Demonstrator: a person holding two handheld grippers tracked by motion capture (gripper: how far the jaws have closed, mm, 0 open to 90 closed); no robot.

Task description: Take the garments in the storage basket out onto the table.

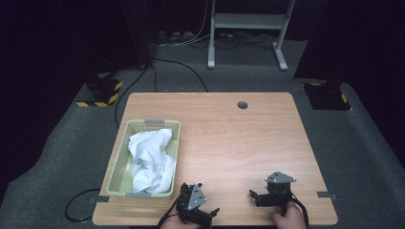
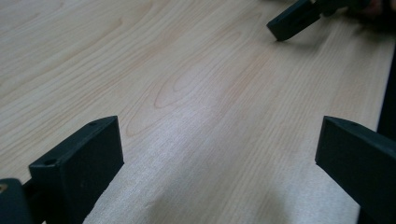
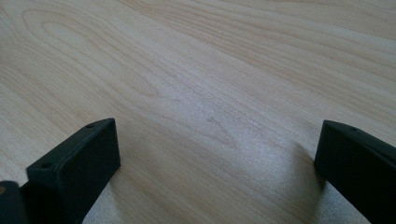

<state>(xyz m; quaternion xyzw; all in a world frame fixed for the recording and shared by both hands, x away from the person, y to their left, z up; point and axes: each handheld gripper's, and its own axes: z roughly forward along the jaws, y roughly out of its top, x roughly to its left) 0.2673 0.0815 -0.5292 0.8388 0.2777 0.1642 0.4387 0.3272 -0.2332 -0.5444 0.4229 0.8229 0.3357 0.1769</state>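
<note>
A pale green basket (image 1: 119,164) stands on the left side of the wooden table (image 1: 229,138), with crumpled white cloth (image 1: 152,160) lying in it. My left gripper (image 1: 210,214) rests near the table's front edge, just right of the basket, open with nothing between its jaws (image 2: 219,154). My right gripper (image 1: 254,196) sits near the front right, also open and empty (image 3: 217,154). A jaw of the right gripper (image 2: 294,21) shows at the top right of the left gripper view. Bare wood lies between both pairs of jaws.
A dark round hole (image 1: 242,104) sits near the table's far edge. Grey tape marks (image 1: 326,194) lie at the front right edge and at the front left edge (image 1: 102,199). Cables run over the grey carpet behind the table, near a white stand (image 1: 248,21).
</note>
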